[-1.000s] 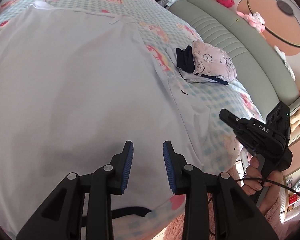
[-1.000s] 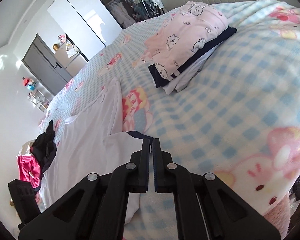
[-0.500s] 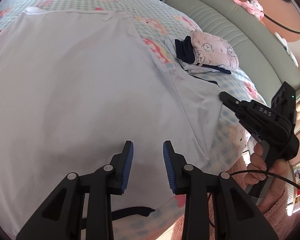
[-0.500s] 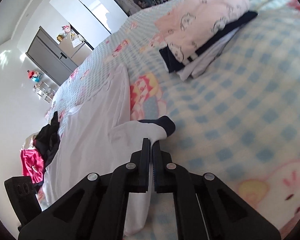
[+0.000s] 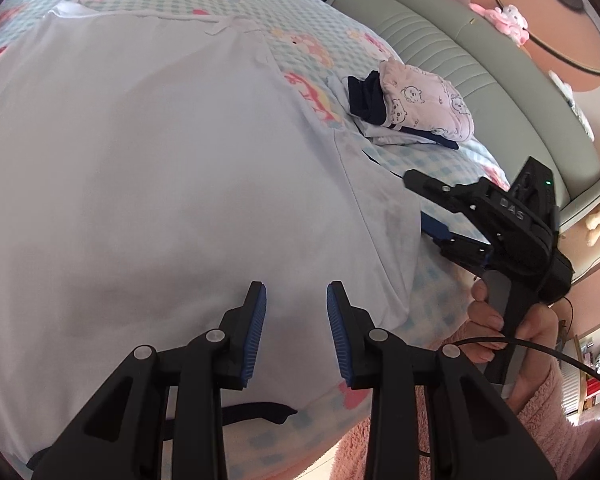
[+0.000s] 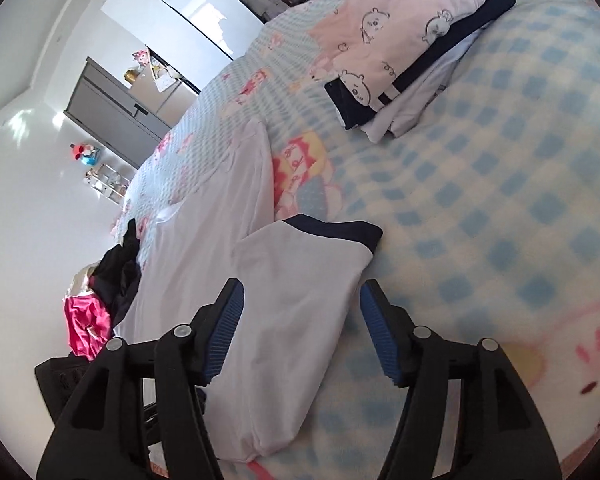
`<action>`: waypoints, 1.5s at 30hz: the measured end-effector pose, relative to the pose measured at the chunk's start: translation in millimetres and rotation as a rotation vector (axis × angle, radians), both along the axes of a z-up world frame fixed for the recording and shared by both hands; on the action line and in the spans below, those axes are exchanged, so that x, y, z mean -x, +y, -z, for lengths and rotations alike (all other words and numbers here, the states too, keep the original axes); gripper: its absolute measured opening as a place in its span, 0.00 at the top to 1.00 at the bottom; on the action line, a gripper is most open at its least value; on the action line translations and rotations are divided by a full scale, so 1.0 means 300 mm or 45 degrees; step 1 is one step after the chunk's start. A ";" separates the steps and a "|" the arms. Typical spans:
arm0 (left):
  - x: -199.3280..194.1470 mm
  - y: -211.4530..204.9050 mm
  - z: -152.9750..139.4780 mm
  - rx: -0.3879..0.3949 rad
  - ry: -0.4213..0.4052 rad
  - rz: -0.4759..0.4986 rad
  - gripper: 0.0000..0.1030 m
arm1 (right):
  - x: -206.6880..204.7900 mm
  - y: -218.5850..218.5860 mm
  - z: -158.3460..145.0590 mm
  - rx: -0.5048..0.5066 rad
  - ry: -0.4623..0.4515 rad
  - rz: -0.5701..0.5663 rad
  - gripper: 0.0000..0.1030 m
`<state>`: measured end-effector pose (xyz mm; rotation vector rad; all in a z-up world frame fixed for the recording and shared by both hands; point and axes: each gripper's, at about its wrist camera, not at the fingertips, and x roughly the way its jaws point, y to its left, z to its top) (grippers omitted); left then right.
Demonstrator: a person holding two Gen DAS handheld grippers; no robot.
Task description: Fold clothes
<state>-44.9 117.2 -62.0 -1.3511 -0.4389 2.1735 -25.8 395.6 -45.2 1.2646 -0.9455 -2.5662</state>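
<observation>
A large white T-shirt lies spread flat on the checked bedspread. Its right sleeve, white with a navy cuff, lies on the bed in the right wrist view. My right gripper stands open above that sleeve, one finger on each side, holding nothing. The left wrist view shows the same gripper beside the sleeve's edge, held by a hand. My left gripper hovers open over the shirt's lower part, gripping nothing. A navy hem strip shows below it.
A folded stack with a pink bear-print garment on top sits on the bed near the grey-green headboard. A heap of black and pink clothes lies at the bed's far side. Cupboards stand against the wall.
My right gripper was shut on the sleeve and has opened, leaving the sleeve flat on the bed. The left gripper stayed open over the shirt.
</observation>
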 end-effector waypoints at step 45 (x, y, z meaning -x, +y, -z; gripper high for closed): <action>0.090 -0.086 -0.010 -0.067 0.016 -0.205 0.93 | -0.142 -0.269 0.034 -0.466 -0.143 -0.303 0.46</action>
